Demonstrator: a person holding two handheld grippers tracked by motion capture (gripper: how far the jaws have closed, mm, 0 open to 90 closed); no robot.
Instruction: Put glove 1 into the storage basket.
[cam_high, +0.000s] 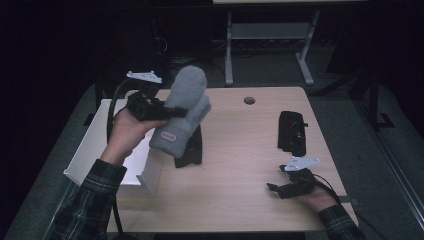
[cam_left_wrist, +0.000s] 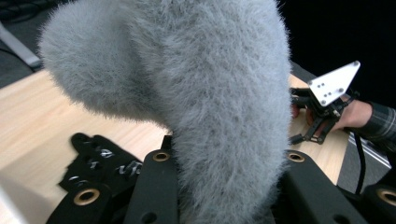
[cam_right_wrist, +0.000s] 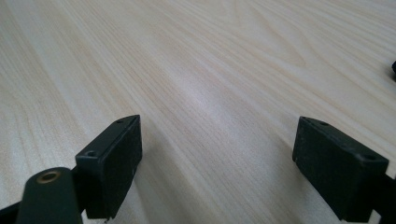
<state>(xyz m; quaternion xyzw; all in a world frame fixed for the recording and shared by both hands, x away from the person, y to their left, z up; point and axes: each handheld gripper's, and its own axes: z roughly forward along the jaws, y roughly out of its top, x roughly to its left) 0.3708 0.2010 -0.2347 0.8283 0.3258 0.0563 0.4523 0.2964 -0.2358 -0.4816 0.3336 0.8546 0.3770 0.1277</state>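
Wooden table (cam_high: 240, 150): left tongs (cam_high: 167, 111) pinch grey mitten (cam_high: 182, 112) aloft, long axis upright; right tongs (cam_high: 280, 189) spread, empty, low near black glove (cam_high: 291, 131).

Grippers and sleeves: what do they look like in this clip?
Both the left gripper and the right gripper are black, each topped by a grey three-cornered plate with small holes. Black cables trail from them. The jaws end in flat rectangular black pads. The person's sleeves are dark plaid.

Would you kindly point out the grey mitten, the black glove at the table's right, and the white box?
grey mitten (cam_high: 182, 112), high view, middle of its fuzzy body.
black glove (cam_high: 292, 131), high view, its centre, lying flat on the table.
white box (cam_high: 95, 145), high view, its left wall.
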